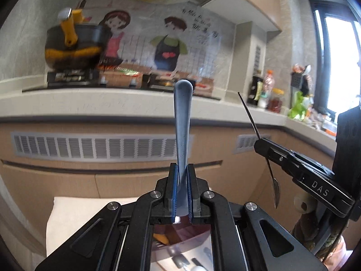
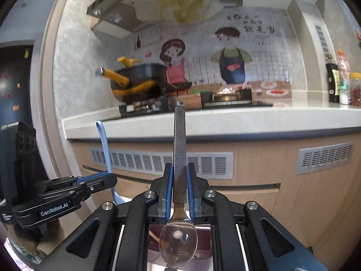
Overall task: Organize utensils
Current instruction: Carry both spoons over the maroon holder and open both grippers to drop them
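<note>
wall (image 2: 74,52): grey marble | counter (image 2: 225,122): white | window (image 1: 338,67): bright daylight

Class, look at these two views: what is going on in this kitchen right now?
A person holds a tool in each hand, both lifted in front of the kitchen counter. The left tool is shut on a pale blue utensil, its handle pointing up. The right tool is shut on a metal spoon, handle up and bowl hanging below the pads. Neither utensil has been put anywhere yet. A black and yellow pot sits on the stove behind.
</note>
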Tool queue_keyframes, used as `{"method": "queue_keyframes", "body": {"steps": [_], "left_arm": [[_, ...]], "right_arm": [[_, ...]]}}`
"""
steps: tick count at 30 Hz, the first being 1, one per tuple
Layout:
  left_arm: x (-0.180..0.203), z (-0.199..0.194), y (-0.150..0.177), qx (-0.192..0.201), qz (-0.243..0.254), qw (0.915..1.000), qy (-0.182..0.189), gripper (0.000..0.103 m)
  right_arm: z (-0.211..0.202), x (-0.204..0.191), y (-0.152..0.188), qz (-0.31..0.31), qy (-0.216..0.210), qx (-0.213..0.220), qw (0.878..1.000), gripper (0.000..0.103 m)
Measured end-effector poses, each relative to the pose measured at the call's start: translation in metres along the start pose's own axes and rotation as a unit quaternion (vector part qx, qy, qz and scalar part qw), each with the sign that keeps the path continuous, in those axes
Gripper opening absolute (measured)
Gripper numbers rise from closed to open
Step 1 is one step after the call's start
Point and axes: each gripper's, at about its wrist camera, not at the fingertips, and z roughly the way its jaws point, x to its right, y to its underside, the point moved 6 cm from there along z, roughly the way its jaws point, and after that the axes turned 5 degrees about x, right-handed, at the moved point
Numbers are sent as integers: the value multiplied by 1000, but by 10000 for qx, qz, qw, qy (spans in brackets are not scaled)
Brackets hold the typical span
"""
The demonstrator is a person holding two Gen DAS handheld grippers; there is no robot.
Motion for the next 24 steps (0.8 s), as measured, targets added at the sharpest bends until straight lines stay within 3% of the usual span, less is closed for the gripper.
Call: {"method": "queue_keyframes", "body": {"steps": [11, 24], "left_arm": [[-29, 67, 63, -780, -219, 9967, -99, 8], [-31, 84, 114, -1423, -351, 9891, -111, 9]], "right_arm": [[88, 19, 76, 203, 9, -720, 9972, 10], [105, 28, 104, 243, -25, -707, 9972, 12]]}}
